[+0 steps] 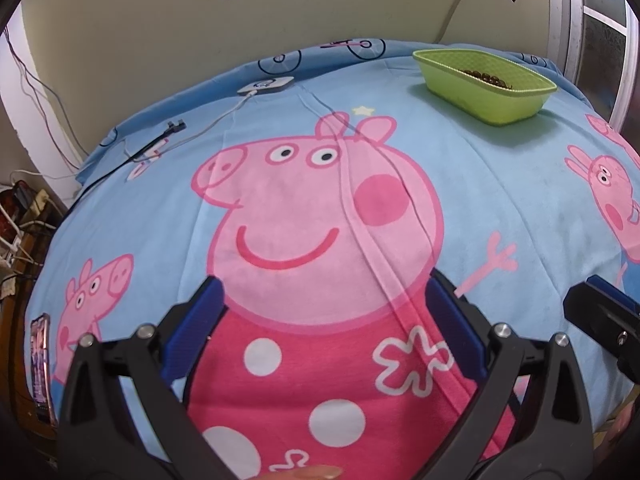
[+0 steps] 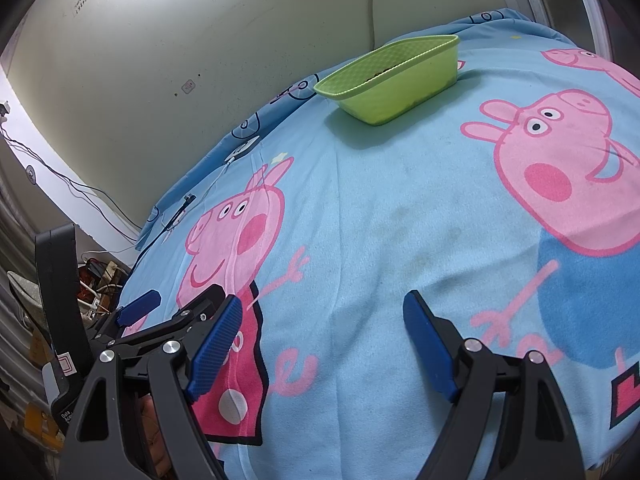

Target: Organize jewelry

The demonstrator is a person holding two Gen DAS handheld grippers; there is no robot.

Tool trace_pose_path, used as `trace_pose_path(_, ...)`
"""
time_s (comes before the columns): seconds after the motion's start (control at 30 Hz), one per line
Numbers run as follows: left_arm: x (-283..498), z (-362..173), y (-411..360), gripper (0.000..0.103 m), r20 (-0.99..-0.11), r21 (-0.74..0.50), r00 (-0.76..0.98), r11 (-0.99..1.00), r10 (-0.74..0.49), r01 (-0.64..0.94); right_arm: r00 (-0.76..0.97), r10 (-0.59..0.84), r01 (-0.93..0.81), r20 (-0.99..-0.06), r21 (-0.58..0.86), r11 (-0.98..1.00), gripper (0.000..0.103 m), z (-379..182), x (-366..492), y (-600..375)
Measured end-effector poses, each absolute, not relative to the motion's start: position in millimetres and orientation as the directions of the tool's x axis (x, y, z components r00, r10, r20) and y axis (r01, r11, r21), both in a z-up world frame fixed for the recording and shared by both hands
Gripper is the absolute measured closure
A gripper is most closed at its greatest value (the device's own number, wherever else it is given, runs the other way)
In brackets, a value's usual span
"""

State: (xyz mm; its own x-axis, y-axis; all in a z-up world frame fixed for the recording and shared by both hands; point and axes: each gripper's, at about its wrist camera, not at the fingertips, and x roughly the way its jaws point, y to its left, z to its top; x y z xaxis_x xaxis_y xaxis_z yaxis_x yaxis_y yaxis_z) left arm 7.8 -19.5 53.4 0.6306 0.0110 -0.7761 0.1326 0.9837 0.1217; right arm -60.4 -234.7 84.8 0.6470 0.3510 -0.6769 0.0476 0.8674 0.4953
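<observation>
Beyond both spread, empty grippers [image 1: 326,308] [image 2: 324,340], green basket [image 1: 500,104] (beads [image 1: 486,76] inside) sits unobstructed on blanket [image 1: 480,184].

Both wrist cameras sit low and close over the sheet [image 1: 460,184], tilted down and facing the wall. The left view looks from the left, the right from the right, angled leftward. Both share the green basket [image 1: 486,92] [image 2: 390,88] and the pig print.

matt plastic basket [image 1: 486,98], soft cloth sheet [image 1: 480,184]
</observation>
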Motion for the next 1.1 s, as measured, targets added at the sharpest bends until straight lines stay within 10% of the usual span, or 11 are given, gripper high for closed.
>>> trace_pose_path(1.1,3.0,55.0,-24.5,0.006,-0.776,0.133,0.630,0.981,0.015,0.140,0.659,0.347,0.045,-0.667,0.496,0.867,0.040,85.7,-61.8,-235.2)
